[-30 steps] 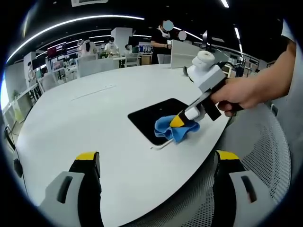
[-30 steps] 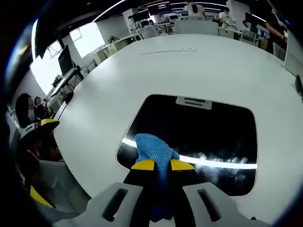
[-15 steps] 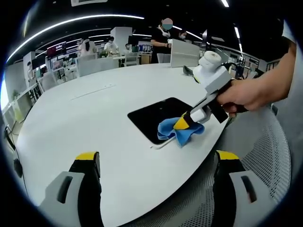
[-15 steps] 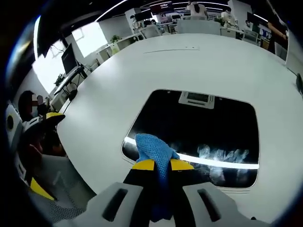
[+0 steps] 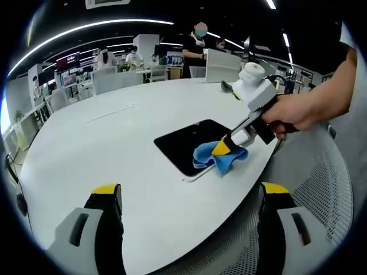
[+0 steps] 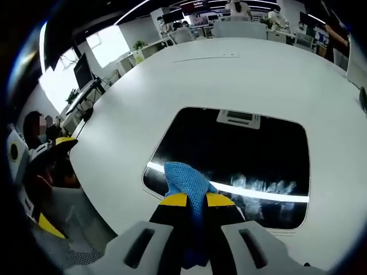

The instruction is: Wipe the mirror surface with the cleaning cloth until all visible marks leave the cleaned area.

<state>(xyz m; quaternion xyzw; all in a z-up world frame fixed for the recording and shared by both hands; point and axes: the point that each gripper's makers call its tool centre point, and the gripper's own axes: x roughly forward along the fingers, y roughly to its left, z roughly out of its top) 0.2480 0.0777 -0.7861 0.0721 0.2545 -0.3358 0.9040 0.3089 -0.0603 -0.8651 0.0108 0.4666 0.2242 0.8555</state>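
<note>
Your right gripper clamps the blue cleaning cloth on the mirror, smears visible; left gripper jaws spread, holding nothing.

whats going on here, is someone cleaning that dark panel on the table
Yes. A person is wiping a mirror lying flat on a white table. The right tool is shut on a blue cleaning cloth and presses it onto the mirror's near edge. Whitish smears show on the glass beside the cloth, so the job isn't finished. The left tool is held open above the table, off to the side, holding nothing.
</note>
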